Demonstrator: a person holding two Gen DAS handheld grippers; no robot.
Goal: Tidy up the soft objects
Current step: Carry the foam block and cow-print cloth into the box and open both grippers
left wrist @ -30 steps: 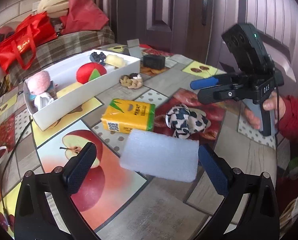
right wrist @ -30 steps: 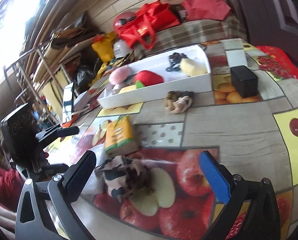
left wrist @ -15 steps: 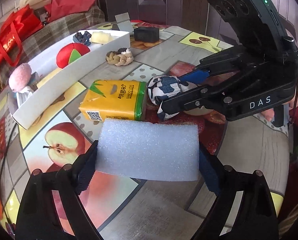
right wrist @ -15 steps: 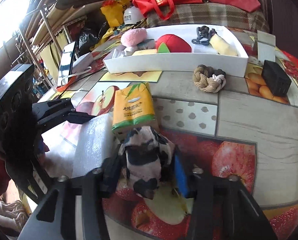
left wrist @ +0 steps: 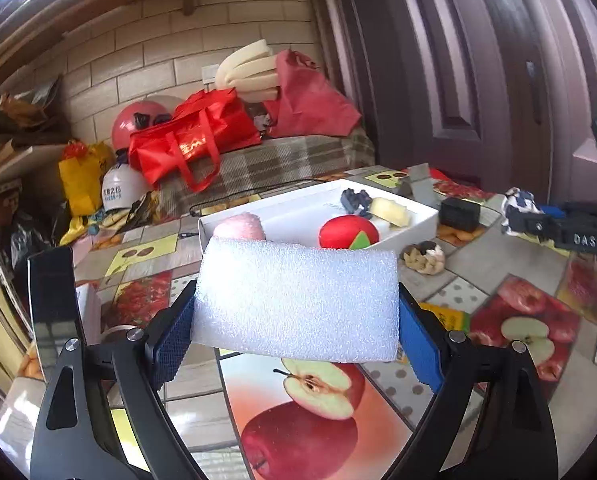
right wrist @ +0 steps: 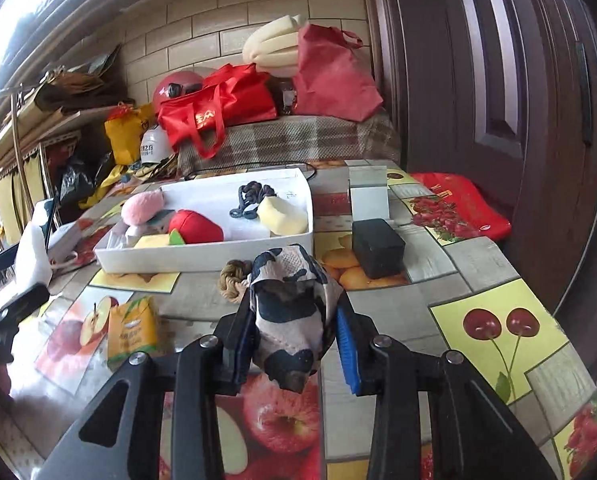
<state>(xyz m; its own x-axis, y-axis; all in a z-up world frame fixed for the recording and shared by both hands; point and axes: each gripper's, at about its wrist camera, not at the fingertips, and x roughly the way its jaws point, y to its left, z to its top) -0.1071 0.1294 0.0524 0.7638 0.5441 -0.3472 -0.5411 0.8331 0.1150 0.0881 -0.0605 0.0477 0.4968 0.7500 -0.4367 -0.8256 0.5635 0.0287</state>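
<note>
Both hand-held grippers raised: left [left wrist: 296,330] clamps foam [left wrist: 296,300], right [right wrist: 296,344] cow-print cloth [right wrist: 290,312].

Rope knot [right wrist: 234,282] before white tray [right wrist: 202,256]

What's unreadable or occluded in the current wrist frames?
- Left wrist: the white foam block in the left gripper hides the near end of the white tray and most of the yellow tissue pack.
- Right wrist: the cow-print cloth bundle in the right gripper covers part of the braided rope knot.
- Right wrist: the left gripper is cut off by the left edge.
</note>
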